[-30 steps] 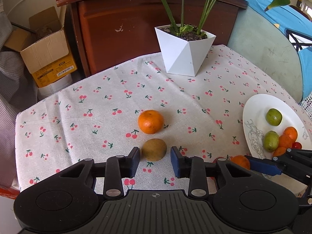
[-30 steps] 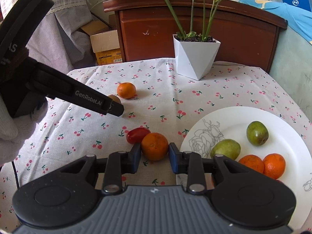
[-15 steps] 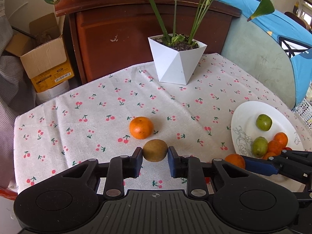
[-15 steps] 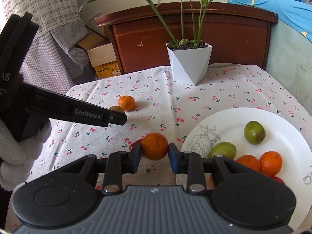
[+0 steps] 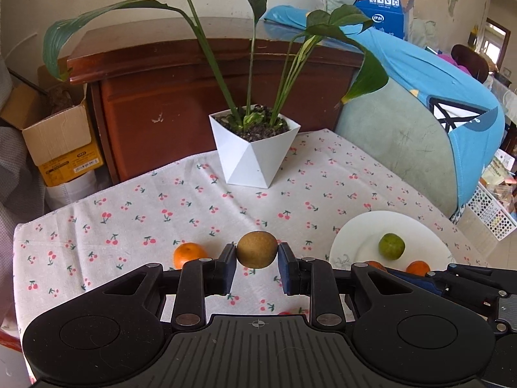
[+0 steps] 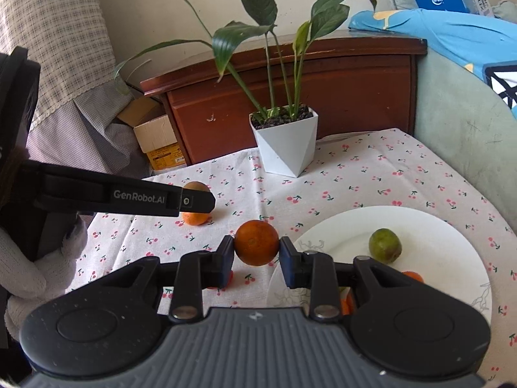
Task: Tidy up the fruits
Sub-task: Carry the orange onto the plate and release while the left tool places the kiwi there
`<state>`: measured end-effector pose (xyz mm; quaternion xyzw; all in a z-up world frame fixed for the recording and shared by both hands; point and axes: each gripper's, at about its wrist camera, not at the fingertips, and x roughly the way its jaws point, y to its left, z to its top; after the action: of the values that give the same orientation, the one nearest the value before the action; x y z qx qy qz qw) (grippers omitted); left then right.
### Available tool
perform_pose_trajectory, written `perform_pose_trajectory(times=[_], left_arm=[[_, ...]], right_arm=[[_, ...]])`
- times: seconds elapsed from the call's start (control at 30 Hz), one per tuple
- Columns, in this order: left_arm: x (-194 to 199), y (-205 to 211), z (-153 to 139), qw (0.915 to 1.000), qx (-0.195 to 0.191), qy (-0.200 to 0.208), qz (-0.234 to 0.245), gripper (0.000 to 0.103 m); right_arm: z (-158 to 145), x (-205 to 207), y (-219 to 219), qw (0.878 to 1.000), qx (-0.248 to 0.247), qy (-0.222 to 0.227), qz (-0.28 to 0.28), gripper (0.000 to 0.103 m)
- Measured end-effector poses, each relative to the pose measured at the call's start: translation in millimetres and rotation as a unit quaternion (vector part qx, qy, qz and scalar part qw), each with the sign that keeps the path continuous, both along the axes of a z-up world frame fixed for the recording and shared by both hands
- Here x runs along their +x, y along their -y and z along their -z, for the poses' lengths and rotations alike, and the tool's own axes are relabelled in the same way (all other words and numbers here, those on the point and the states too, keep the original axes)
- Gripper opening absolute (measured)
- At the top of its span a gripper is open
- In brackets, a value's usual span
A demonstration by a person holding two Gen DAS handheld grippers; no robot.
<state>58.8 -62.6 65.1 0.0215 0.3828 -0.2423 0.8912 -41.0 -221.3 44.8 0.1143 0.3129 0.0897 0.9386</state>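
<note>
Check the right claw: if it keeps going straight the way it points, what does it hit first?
Probably the cherry-print tablecloth just left of the white plate. The right claw, shut on an orange, points downward past the rim; the potted plant stands farther back. Depth is unclear.

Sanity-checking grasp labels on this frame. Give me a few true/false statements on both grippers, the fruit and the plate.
1. The left gripper is shut on the brown oval kiwi. True.
2. The right gripper is empty. False: it clamps a round orange tangerine.
3. The round white plate holds a green fruit. True.
4. The white faceted plant pot lies tipped over. False: it stands upright on the cherry-print tablecloth.
5. No fruit remains on the cloth. False: a second tangerine sits there.
</note>
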Motion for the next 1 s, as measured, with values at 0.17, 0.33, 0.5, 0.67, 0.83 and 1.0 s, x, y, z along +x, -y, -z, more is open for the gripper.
perform_pose_trajectory(times=[0.17, 0.33, 0.5, 0.67, 0.83, 1.0], left_arm=[[-2.2, 15.2, 0.8, 0.9998, -0.013, -0.005, 0.012, 0.025], [-7.7, 34.7, 2.2, 0.9992, -0.021, -0.002, 0.033, 0.025], [-11.1, 54.3, 5.4, 0.9985, -0.027, -0.006, 0.048, 0.025], [-16.4, 70.5, 11.7, 0.9975, -0.024, -0.010, 0.066, 0.025], [-18.6, 82.1, 16.9, 0.9966, -0.023, -0.016, 0.078, 0.025], [-18.7, 91.2, 19.6, 0.9958, -0.028, -0.023, 0.084, 0.025]], right_arm=[[-4.3, -9.1, 25.7, 0.999, 0.019, 0.001, 0.043, 0.030], [-6.7, -19.0, 52.8, 0.995, 0.030, 0.002, 0.097, 0.030], [-5.1, -27.4, 78.3, 0.987, 0.051, -0.006, 0.150, 0.030], [1.3, -31.6, 93.1, 0.979, 0.072, -0.028, 0.188, 0.030], [8.3, -34.2, 101.8, 0.970, 0.093, -0.054, 0.218, 0.030], [12.0, -36.9, 103.0, 0.967, 0.101, -0.067, 0.225, 0.030]])
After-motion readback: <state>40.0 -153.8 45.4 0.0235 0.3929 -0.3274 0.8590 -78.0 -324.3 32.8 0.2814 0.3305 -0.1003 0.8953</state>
